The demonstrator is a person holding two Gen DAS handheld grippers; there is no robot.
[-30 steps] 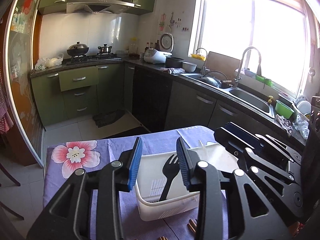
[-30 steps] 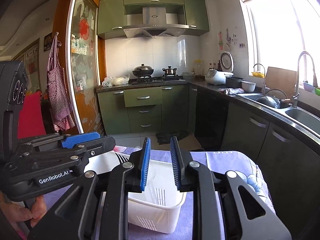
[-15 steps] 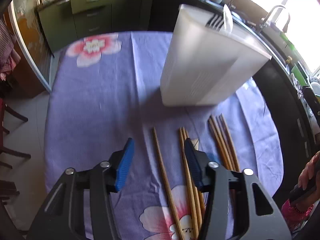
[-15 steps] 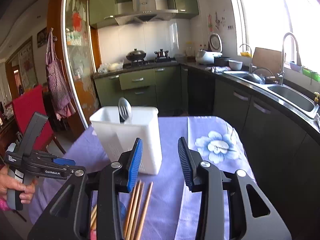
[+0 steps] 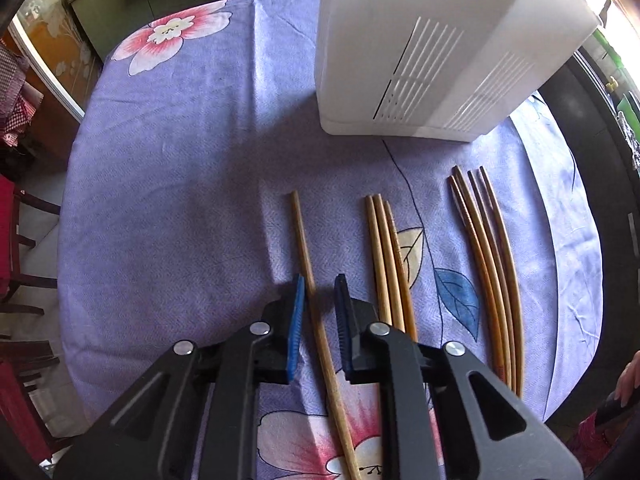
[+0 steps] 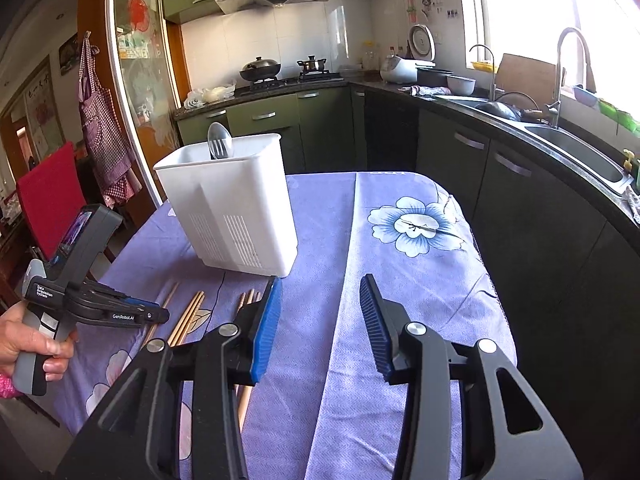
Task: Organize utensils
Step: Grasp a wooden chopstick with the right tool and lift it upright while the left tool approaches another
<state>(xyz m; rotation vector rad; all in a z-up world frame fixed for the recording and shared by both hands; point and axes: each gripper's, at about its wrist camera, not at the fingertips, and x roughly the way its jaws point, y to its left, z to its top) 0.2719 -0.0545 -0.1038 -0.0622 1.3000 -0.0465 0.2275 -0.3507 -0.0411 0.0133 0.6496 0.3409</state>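
Note:
Several wooden chopsticks lie on the purple flowered tablecloth (image 5: 168, 168). A single chopstick (image 5: 304, 236) lies leftmost, beside a group of three (image 5: 386, 248) and a further group (image 5: 488, 248) on the right. My left gripper (image 5: 319, 300) is low over the cloth, its jaws narrowed around the single chopstick with a small gap left on each side. The white utensil holder (image 5: 420, 40) stands behind the chopsticks; in the right wrist view the holder (image 6: 236, 216) has a fork and spoon (image 6: 219, 145) in it. My right gripper (image 6: 320, 312) is open and empty above the cloth.
In the right wrist view the left gripper (image 6: 132, 314) is at the left in a hand. The table's right edge (image 6: 496, 280) faces dark cabinets and a sink counter (image 6: 568, 148). A red chair (image 6: 48, 196) stands left of the table.
My left gripper dropped toward the cloth and its jaws narrowed around the single chopstick. My right gripper drew back a little and its jaws spread wider.

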